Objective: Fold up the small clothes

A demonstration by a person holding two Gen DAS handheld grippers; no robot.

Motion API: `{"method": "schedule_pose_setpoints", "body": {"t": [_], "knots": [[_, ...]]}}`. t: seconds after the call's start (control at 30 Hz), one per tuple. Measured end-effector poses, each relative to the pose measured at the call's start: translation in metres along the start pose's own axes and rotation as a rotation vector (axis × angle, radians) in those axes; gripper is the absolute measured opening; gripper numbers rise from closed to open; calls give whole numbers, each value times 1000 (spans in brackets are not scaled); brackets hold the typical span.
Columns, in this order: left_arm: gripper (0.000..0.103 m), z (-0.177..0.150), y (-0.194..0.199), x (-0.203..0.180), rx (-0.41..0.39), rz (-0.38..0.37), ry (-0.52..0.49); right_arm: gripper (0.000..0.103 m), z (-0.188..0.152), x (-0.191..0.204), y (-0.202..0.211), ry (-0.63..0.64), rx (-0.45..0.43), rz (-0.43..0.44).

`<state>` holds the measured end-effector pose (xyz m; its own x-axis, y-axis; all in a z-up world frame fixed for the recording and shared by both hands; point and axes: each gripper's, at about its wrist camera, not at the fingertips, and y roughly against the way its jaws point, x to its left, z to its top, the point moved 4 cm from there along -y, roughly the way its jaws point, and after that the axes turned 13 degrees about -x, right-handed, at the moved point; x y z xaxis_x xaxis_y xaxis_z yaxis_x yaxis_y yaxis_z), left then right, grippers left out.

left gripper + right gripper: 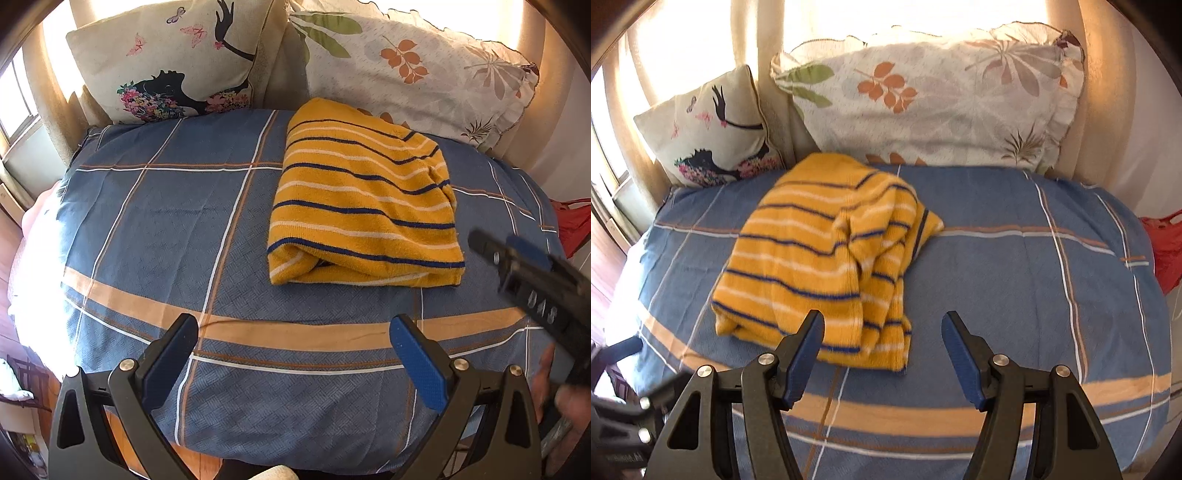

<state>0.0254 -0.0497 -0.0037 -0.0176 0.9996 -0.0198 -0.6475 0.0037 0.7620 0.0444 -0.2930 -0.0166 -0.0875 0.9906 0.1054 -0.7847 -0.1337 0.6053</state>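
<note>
Centrally, the folded yellow striped garment (820, 266) is lying just above the right gripper (882, 328), whose wide-open jaws are holding nothing. Likewise, the left gripper (293, 334) is gaping empty, the garment sitting upper right of it.

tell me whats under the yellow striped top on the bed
The folded yellow striped top lies on the blue plaid bedsheet. Whatever lies beneath or inside its folds is covered.

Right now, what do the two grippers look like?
Both match. The left gripper and right gripper have black angular plastic frames, silver round pivot bolts and tapered fingers faced with textured blue pads. The right one's side carries raised, blurred characters.
</note>
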Motion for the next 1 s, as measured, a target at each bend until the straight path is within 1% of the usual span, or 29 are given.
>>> {"method": "schedule_pose_setpoints", "body": {"t": [0.1,0.2,0.23,0.27,0.3,0.33,0.37,0.53,0.63,0.7,0.73,0.8,0.87,0.9,0.93,1.0], "knots": [[103,-3,2,1,2,-10,-6,70,30,-8,-27,-70,-21,42],[103,-4,4,9,-5,-9,5,69,49,-15,-62,-153,7,69],[103,-4,5,11,-7,-8,12,62,52,-18,-77,-188,37,83],[103,-5,6,15,-7,-7,18,36,53,-19,-91,-224,75,110],[103,-5,6,19,-7,-4,23,17,52,-20,-105,-262,122,147],[103,-6,6,24,-6,2,27,8,49,-21,-118,-293,166,174],[103,-6,7,28,-7,7,34,8,48,-24,-123,-306,178,169],[103,-7,6,55,-4,37,75,7,49,-47,-143,-305,190,60],[103,-6,1,68,13,39,92,7,49,-41,-150,-248,214,29],[103,-5,-2,73,17,35,91,7,54,-31,-145,-180,204,18],[103,-3,-3,74,17,30,89,10,57,-26,-139,-151,192,14],[103,0,-7,78,18,19,83,10,62,-23,-126,-130,170,-15],[103,4,-11,82,18,9,81,11,71,-15,-103,-99,108,-65],[103,6,-13,84,19,6,81,11,74,-9,-93,-94,80,-60],[103,8,-16,87,20,3,83,11,77,3,-81,-94,52,-29],[103,12,-21,94,26,-8,90,11,76,26,-67,-99,38,52]]}}
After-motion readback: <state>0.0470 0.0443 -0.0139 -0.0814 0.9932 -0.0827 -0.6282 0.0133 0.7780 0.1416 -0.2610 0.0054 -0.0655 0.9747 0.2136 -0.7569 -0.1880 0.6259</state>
